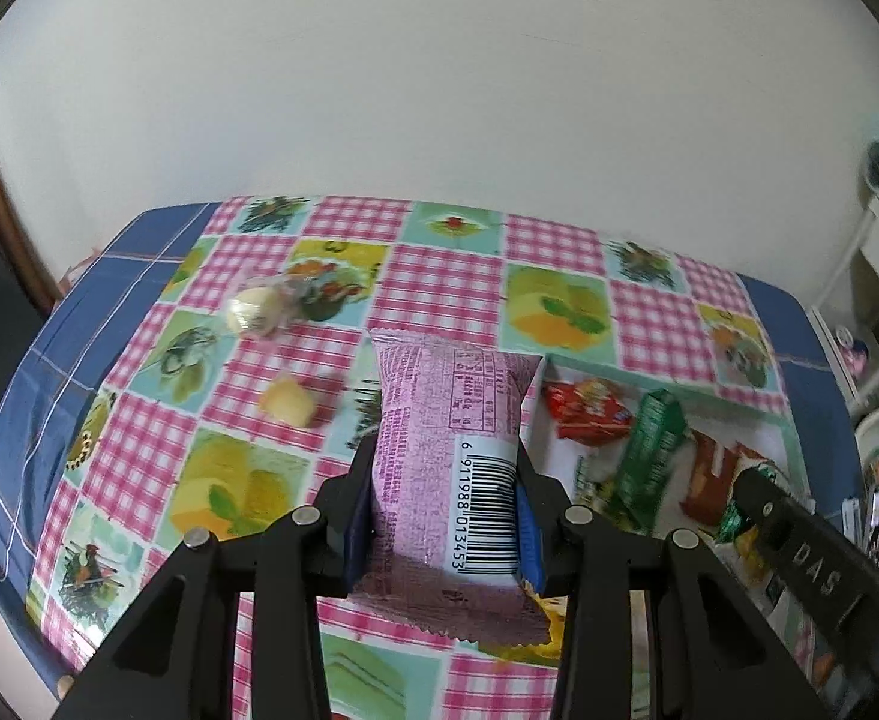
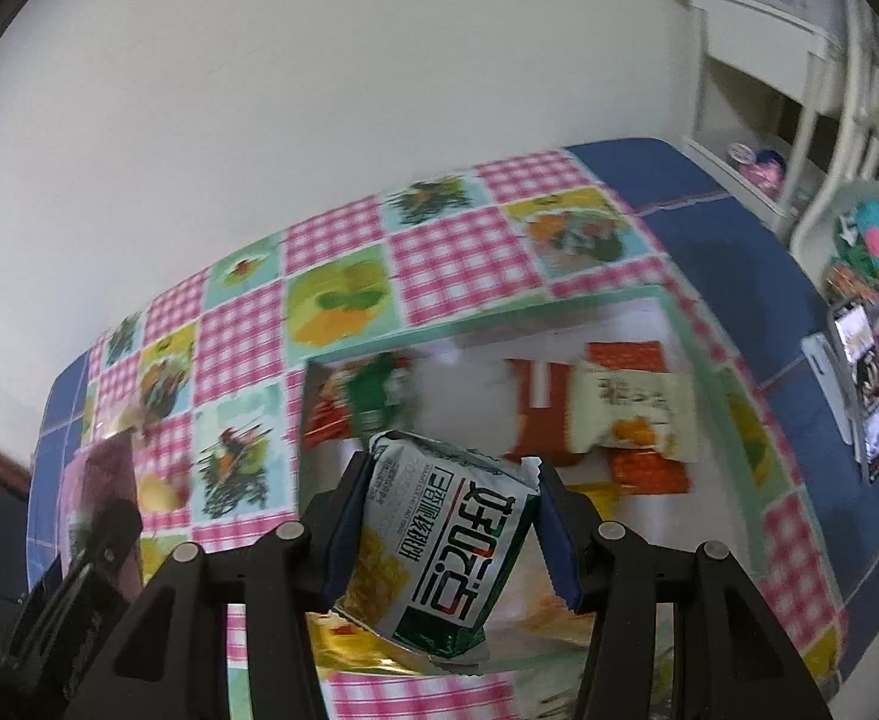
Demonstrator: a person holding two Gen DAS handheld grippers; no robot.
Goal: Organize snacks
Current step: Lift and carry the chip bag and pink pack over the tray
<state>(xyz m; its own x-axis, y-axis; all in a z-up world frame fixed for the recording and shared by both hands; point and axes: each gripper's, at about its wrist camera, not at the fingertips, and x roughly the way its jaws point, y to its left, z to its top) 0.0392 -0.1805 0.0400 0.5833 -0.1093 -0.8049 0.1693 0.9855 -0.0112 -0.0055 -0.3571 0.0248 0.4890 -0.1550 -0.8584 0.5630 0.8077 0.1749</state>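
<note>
Left tool (image 1: 445, 480) clenches pink wafer packet (image 1: 439, 456); right tool (image 2: 451, 516) clenches green-white snack packet (image 2: 439, 546), above tray (image 2: 679, 324) at 12 o'clock. Risk: slick film slips (fast carry), dropping onto tabletop (image 1: 439, 288).

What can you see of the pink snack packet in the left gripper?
The pink snack packet is a sealed pillow pouch of matte-looking film with crimped, serrated ends. Its back faces the camera: dark print, a nutrition table and a white barcode panel. It stands roughly upright, long axis along the fingers, lifted above the checked tablecloth. The left gripper is shut on it, blue pads pressing both long edges. Nothing else touches it.
</note>
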